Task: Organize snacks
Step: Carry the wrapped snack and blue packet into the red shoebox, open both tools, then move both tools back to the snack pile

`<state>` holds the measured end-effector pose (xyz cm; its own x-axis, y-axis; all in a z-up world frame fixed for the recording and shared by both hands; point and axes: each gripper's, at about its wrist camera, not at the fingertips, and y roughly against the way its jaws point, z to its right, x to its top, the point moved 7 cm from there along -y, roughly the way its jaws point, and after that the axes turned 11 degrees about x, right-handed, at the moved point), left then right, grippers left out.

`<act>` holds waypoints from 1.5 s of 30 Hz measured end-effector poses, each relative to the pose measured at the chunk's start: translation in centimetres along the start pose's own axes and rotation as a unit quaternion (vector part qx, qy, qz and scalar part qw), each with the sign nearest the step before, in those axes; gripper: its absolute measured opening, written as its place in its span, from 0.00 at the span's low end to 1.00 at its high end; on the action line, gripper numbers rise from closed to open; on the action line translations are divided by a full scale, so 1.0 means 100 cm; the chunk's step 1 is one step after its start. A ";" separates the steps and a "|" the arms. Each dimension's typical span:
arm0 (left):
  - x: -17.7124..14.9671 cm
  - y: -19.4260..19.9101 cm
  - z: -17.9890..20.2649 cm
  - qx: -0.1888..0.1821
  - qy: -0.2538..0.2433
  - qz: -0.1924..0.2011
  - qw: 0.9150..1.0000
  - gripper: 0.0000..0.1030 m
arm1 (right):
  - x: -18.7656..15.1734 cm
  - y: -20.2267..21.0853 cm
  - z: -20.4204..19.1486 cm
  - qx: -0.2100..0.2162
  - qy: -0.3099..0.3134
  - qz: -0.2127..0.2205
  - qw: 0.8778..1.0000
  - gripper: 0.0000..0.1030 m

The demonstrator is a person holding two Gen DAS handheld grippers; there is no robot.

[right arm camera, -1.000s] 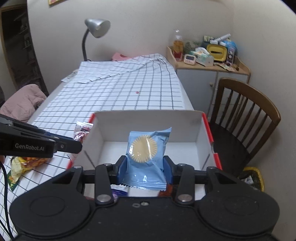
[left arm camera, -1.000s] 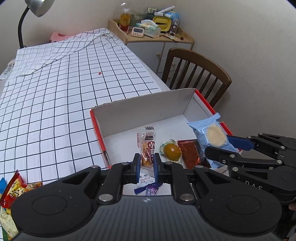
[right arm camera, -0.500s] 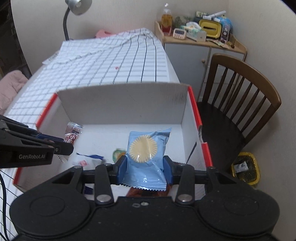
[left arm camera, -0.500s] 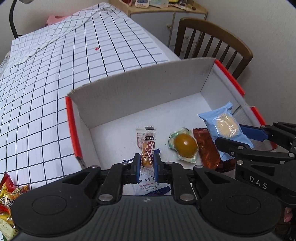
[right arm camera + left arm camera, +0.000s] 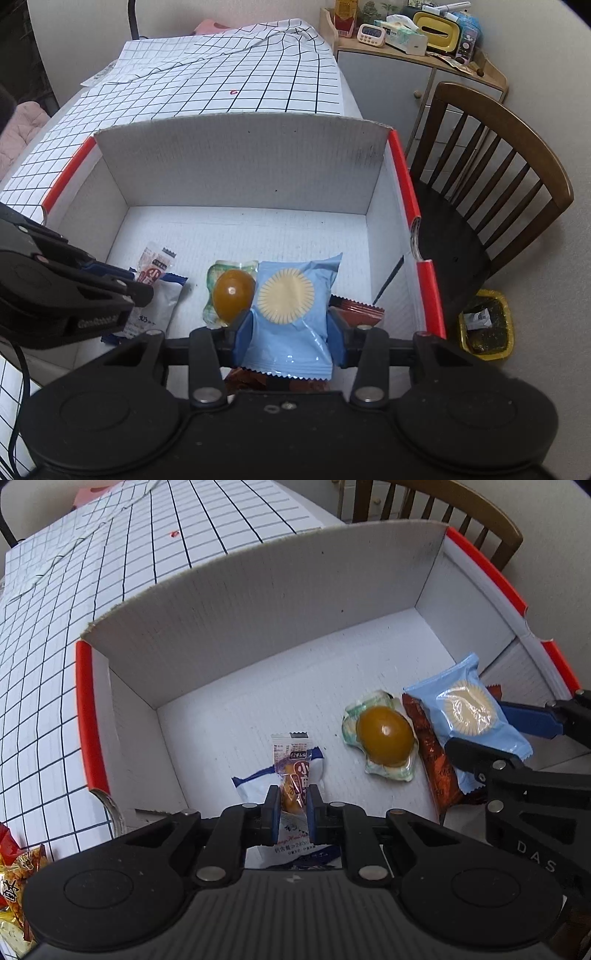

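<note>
Now, both loads: low inside the box, where a second back they hung above its rim.
Left tongs point(image 5: 290, 799): pressed nearly together, pinching the small clear sachet point(image 5: 293, 766) by its lower end; the sachet stands up from the pads over a white-and-blue packet point(image 5: 255, 788) that lies on the box floor.
Right tongs point(image 5: 290, 334): pinching the blue biscuit pack point(image 5: 291, 314) across its width, pads pressed into both sides; the grip reads the same as half a second back.
Box point(image 5: 258, 590): white cardboard with red edges, on the checked bench point(image 5: 55, 627); far wall fills more of both views than before, so both hands have dropped toward the floor.
Already inside: a jelly cup point(image 5: 384, 734) with an amber dome, and a red-brown wrapper point(image 5: 432, 760) partly under the blue pack.
Blue pack position: just above the red-brown wrapper, beside the jelly cup; contact with the floor cannot be told.
Outside the box: a few bright wrappers point(image 5: 14, 878) at the bench's near left edge, not yet sorted.
Reading: the placing step is nearly done; release of both items looks like the next call, then a return for the loose wrappers.
</note>
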<state>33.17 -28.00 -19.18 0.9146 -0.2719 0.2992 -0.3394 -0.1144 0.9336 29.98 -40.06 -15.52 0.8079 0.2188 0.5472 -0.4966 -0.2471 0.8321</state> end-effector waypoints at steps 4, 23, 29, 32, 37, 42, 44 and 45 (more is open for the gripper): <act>-0.003 -0.002 0.000 0.001 -0.003 -0.005 1.000 0.14 | -0.001 0.000 0.000 -0.006 0.002 -0.002 1.000 0.43; -0.018 0.045 -0.024 -0.041 0.032 0.048 0.998 0.29 | -0.003 0.038 -0.014 0.002 -0.017 0.040 0.999 0.62; -0.025 0.073 -0.036 -0.053 0.035 0.084 0.994 0.35 | -0.003 0.060 -0.028 0.014 -0.020 0.066 0.998 0.66; -0.031 0.087 -0.044 -0.059 0.037 0.103 0.992 0.41 | -0.002 0.071 -0.040 0.022 -0.013 0.081 0.996 0.67; -0.040 0.106 -0.062 -0.063 0.044 0.125 0.989 0.41 | 0.000 0.088 -0.062 0.032 -0.003 0.104 0.994 0.74; -0.053 0.124 -0.082 -0.067 0.055 0.149 0.985 0.42 | 0.002 0.104 -0.085 0.049 0.001 0.126 0.991 0.77; -0.059 0.131 -0.091 -0.067 0.060 0.159 0.983 0.47 | 0.003 0.110 -0.094 0.057 -0.001 0.135 0.989 0.79; -0.062 0.135 -0.096 -0.066 0.063 0.166 0.982 0.51 | 0.003 0.112 -0.099 0.061 -0.001 0.139 0.988 0.79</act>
<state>25.03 -18.64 -6.53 0.7808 -0.1514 0.6062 -0.6000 0.0886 0.7950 21.47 -33.40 -5.12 0.6458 0.1241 0.7533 -0.6585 -0.4089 0.6318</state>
